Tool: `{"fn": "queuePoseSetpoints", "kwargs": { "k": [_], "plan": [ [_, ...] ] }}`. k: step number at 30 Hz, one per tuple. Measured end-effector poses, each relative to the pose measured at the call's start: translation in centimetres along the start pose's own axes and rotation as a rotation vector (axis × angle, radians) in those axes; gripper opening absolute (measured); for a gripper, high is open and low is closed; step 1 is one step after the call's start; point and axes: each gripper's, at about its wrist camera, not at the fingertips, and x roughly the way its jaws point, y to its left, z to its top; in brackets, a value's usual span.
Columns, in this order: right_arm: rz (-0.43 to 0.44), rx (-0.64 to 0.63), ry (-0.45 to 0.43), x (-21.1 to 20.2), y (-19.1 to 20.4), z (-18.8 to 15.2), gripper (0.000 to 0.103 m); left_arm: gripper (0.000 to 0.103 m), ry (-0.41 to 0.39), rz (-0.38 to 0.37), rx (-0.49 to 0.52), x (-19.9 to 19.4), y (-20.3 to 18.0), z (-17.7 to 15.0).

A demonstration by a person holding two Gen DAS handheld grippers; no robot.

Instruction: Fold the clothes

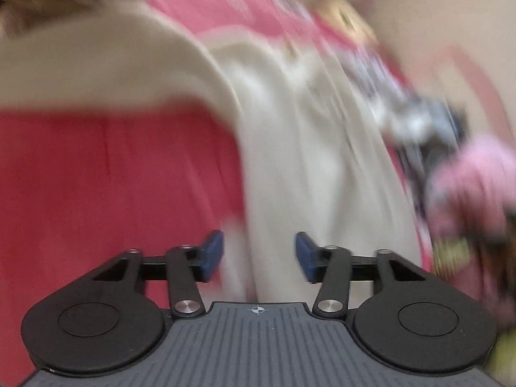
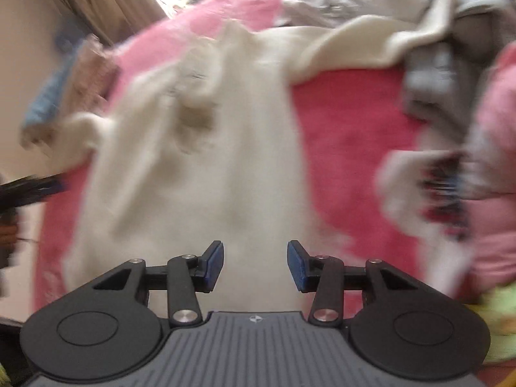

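The left hand-held gripper [image 1: 259, 256] stands released, its blue-padded fingers [image 1: 213, 254] parted with nothing pinched between them. Through the gap runs the cream-white soft knit garment [image 1: 306, 161], which stretches from six o'clock up toward twelve o'clock in the left wrist view, creased lengthwise and blurred; whether the pads brush the cloth cannot be told. It lies on a pink-red fabric bed cover [image 1: 113, 177], which fills the nine o'clock side.

The right hand-held gripper [image 2: 254, 266] is likewise released, its blue pads [image 2: 298, 266] apart and gripping nothing. The same cream garment [image 2: 200, 161] spreads from the gap toward twelve o'clock, rumpled, with a sleeve-like flap trailing toward two o'clock. The pink-red bed cover [image 2: 348, 148] shows at three o'clock. A heap of grey crumpled clothes [image 2: 435, 74] sits at two o'clock, touching the flap. At nine o'clock the other gripper's dark tip [image 2: 29, 190] pokes in.
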Motion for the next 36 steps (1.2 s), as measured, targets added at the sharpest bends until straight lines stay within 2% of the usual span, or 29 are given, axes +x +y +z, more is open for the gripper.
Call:
{"fn": "queuePoseSetpoints", "kwargs": {
  "k": [4, 8, 9, 10, 12, 14, 18, 20, 22, 25, 26, 29, 32, 35, 36],
  "plan": [
    [0.119, 0.008, -0.017, 2.3, 3.0, -0.2, 0.046, 0.055, -0.117, 0.037, -0.173, 5.6, 1.7, 3.2],
    [0.141, 0.022, 0.023, 4.3, 4.4, -0.6, 0.046, 0.054, -0.198, 0.042, -0.306, 8.6, 2.6, 4.4],
    [0.144, 0.025, 0.035, 4.8, 4.6, -0.7, 0.046, 0.052, -0.219, 0.042, -0.338, 9.2, 2.8, 4.6],
    [0.141, 0.028, 0.042, 5.3, 4.7, -0.7, 0.046, 0.049, -0.232, 0.051, -0.355, 9.6, 2.9, 4.6],
    [0.134, 0.023, 0.053, 6.0, 4.8, -0.6, 0.046, 0.019, -0.248, 0.084, -0.357, 9.8, 3.1, 4.6],
    [0.121, 0.02, 0.052, 6.7, 5.1, -0.3, 0.046, 0.011, -0.253, 0.123, -0.31, 9.5, 2.4, 5.2],
    [0.119, 0.029, 0.058, 7.4, 4.4, 0.0, 0.046, 0.009, -0.377, 0.19, -0.149, 4.9, 0.8, 6.3],
    [0.112, 0.029, 0.062, 8.1, 3.9, 0.1, 0.046, 0.01, -0.402, 0.242, -0.026, 4.1, 0.1, 7.3],
    [0.094, 0.028, 0.065, 8.8, 3.4, 0.2, 0.046, 0.011, -0.386, 0.318, 0.086, 4.5, -0.1, 7.6],
    [0.08, 0.037, 0.071, 9.5, 2.7, 0.3, 0.046, 0.017, -0.309, 0.467, 0.288, 7.8, 0.1, 6.3],
    [0.08, 0.04, 0.071, 9.5, 2.5, 0.3, 0.046, 0.018, -0.296, 0.48, 0.312, 8.3, 0.1, 5.9],
    [0.072, 0.031, 0.053, 9.1, 2.1, 0.3, 0.046, 0.021, -0.271, 0.485, 0.34, 8.8, 0.0, 5.2],
    [0.055, -0.01, 0.0, 8.3, 2.0, 0.2, 0.046, 0.031, -0.222, 0.447, 0.301, 6.5, -0.5, 5.5],
    [0.043, -0.05, -0.064, 7.9, 2.1, 0.3, 0.046, 0.033, -0.192, 0.404, 0.27, 3.5, -1.3, 4.4],
    [0.045, -0.061, -0.081, 8.0, 2.2, 0.4, 0.046, 0.033, -0.192, 0.361, 0.263, 2.8, -1.8, 3.8]
  ]
}}
